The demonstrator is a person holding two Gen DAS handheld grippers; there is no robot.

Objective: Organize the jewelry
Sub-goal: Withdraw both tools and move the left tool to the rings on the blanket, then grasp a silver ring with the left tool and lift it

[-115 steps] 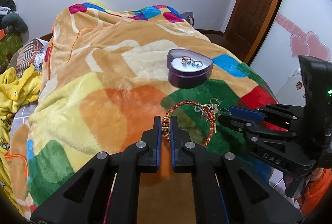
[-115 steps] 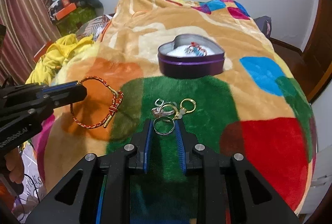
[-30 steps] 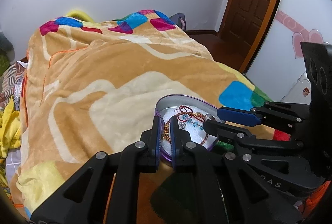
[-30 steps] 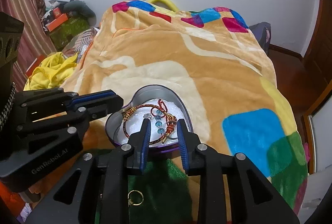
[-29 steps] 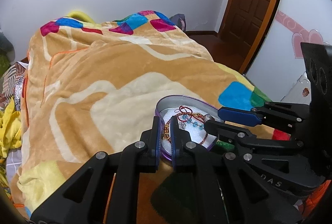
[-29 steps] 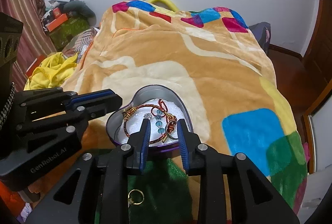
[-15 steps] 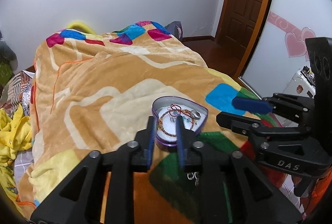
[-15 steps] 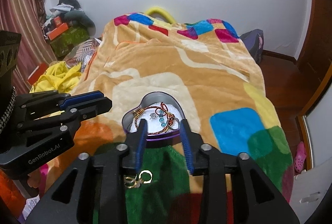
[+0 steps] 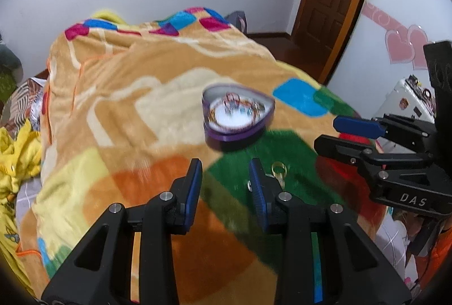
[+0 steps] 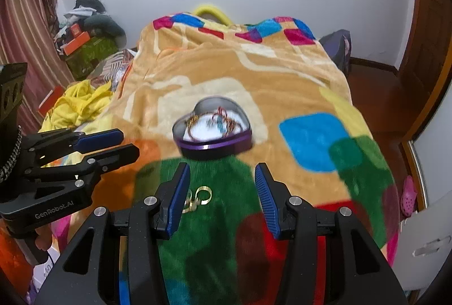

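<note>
A purple heart-shaped tin (image 9: 226, 135) (image 10: 214, 147) sits on the patterned blanket (image 9: 127, 79). A red-and-gold bracelet (image 9: 255, 114) (image 10: 189, 130) lies in it among small beads. My left gripper (image 9: 225, 166) hangs short of the tin over the orange and green patches; its jaws are opening with nothing between them. My right gripper (image 10: 221, 168) is also back from the tin, its jaws opening and empty. Gold and silver rings (image 9: 278, 169) (image 10: 199, 197) lie on the green patch beside the fingers. Each gripper shows in the other's view, left gripper (image 10: 128, 142) and right gripper (image 9: 329, 132).
Yellow clothes (image 10: 79, 104) are heaped off the bed's left side, with boxes and bundles (image 10: 84, 45) behind them. A brown door (image 9: 333, 2) stands at the far right. The blanket drops away at the near edge.
Both grippers have drawn back from the tin and their jaws have spread. The bracelet that the left gripper held now lies in the tin, which looks farther away.
</note>
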